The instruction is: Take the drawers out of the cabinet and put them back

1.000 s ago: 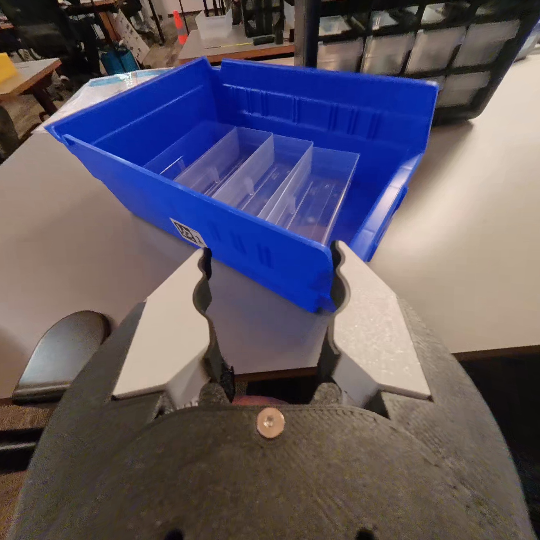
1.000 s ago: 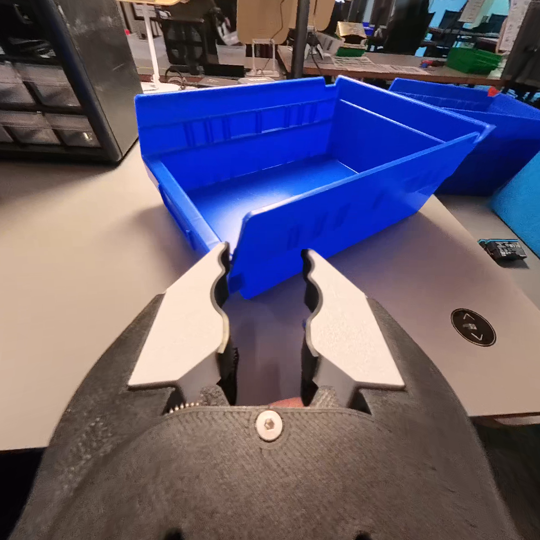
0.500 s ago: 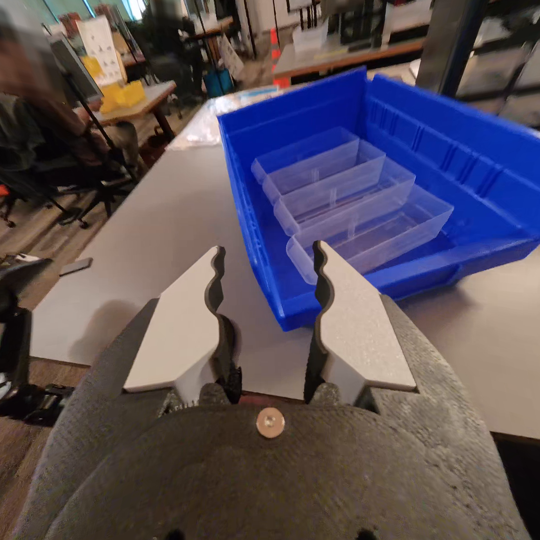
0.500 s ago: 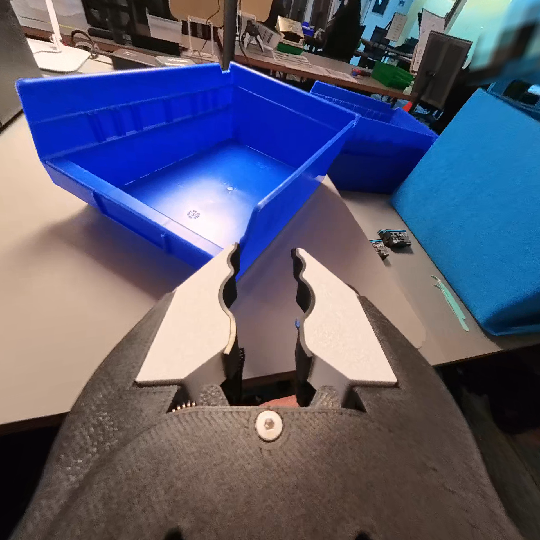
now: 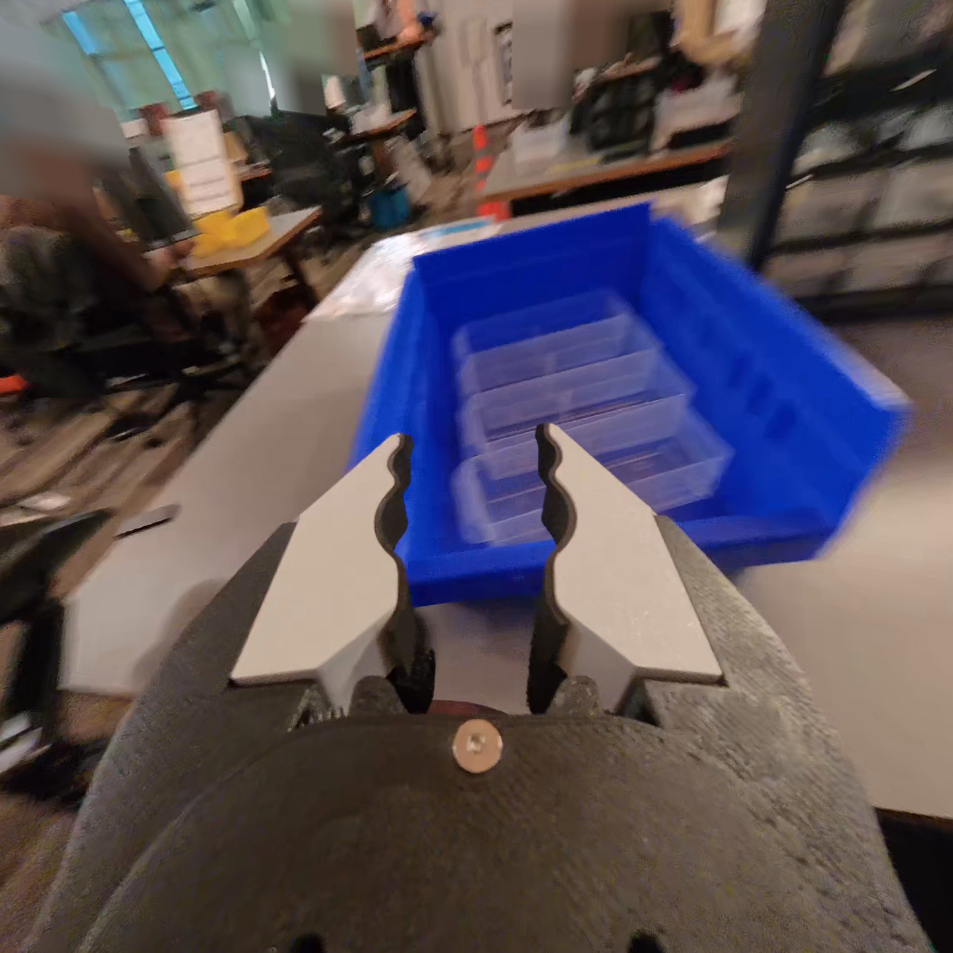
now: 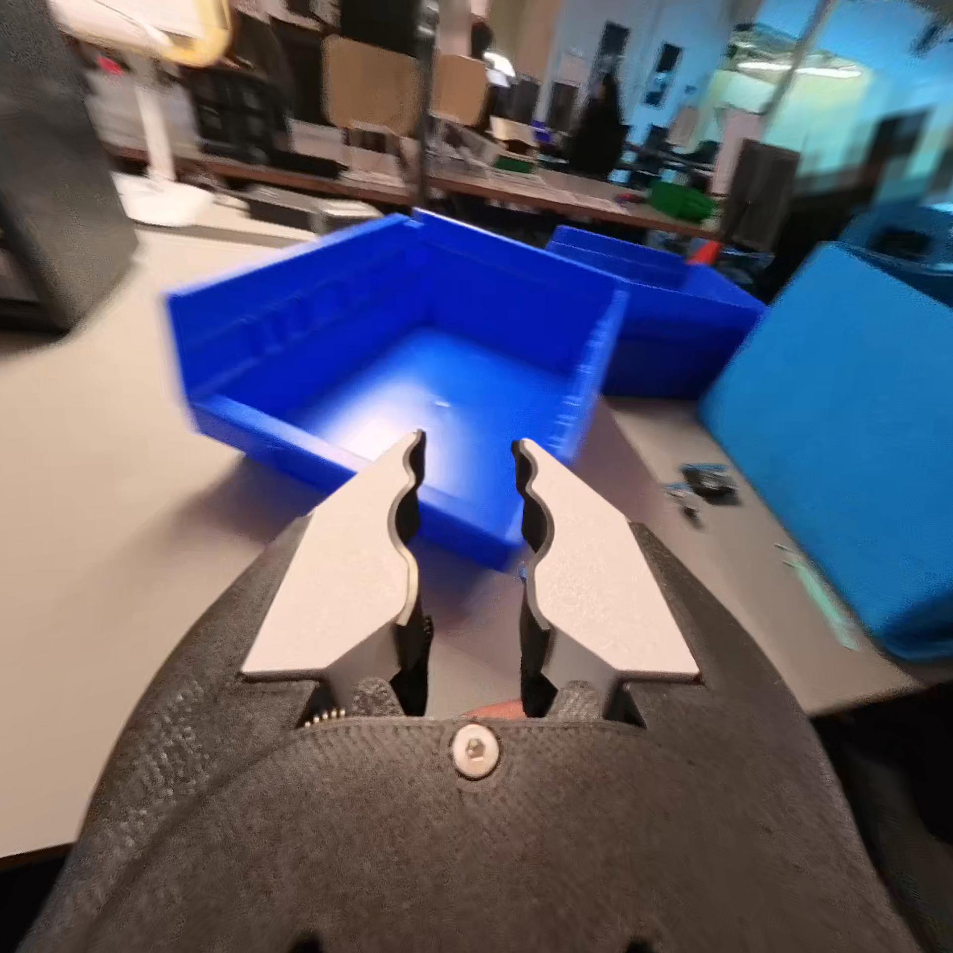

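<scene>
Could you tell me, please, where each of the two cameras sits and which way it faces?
Left wrist view: sits on the left claw, looking forward and down along its grey fingers at a blue plastic bin holding clear plastic drawers; nothing is between the open fingers.
Right wrist view: sits on the right claw, facing an empty blue plastic bin, with a second blue bin behind; this claw is also open with nothing in it.
Shared: the pale grey tabletop and blurred workshop background.
</scene>
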`<state>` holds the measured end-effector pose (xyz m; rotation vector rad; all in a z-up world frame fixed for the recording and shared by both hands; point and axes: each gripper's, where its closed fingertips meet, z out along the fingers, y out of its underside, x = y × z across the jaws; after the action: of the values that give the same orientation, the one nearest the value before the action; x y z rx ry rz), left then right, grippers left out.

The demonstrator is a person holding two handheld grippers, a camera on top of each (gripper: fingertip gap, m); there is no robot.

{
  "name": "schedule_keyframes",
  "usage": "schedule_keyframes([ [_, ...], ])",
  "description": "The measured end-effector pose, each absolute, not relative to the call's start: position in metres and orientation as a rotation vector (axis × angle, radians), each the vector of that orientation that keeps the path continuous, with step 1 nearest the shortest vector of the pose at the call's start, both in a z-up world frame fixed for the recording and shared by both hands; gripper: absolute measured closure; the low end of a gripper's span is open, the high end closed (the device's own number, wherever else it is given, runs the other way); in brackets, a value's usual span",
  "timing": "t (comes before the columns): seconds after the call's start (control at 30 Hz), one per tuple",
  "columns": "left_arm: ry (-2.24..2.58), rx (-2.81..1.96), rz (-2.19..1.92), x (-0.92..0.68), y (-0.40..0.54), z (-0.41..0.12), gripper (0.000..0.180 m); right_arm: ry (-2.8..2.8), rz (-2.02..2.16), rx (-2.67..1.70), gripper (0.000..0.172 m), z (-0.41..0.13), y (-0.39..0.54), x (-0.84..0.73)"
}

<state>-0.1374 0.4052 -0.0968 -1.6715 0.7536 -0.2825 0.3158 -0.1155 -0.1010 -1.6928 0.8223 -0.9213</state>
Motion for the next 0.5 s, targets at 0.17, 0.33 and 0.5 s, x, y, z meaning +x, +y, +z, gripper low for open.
schedule_keyframes([
  [0.17, 0.956, -1.664, -0.741, -0.050, 0.327, -0.110, 0.114, 0.659, -0.670, -1.739, 0.119, -0.106, 0.001, 0.294],
  [0.33, 1.050, -1.661, -0.707, -0.007, 0.308, -0.137, 0.116, 0.752, -0.605, -1.805, 0.112, -0.125, 0.058, 0.329],
  [0.5, 1.013, -1.613, -0.557, -0.005, 0.328, -0.145, 0.154, 0.782, -0.495, -1.768, 0.144, -0.132, 0.066, 0.334],
])
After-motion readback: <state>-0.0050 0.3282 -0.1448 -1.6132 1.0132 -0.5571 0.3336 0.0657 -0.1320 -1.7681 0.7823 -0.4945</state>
